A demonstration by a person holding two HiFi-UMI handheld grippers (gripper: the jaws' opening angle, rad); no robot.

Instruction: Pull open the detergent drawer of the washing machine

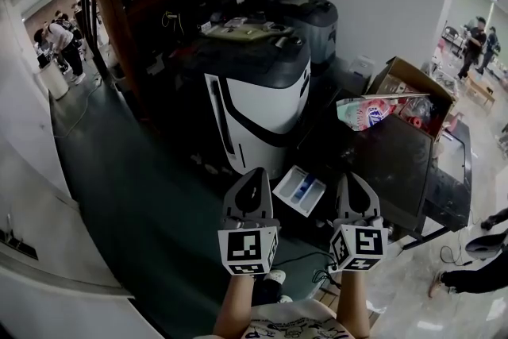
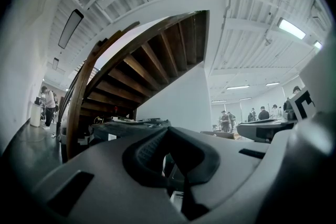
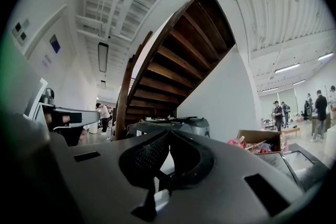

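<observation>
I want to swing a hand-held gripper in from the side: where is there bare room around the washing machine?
Free: the dark green floor left of the white-and-black washing machine, and the dark flat top right of it, in front of the brown cardboard box. Crowded: the machine's lid, strewn with small items, and the box, stuffed with colourful packets.

left claw (image 1: 255,172): jaws together, level | right claw (image 1: 350,177): jaws together, level | forearms (image 1: 238,302) parallel
</observation>
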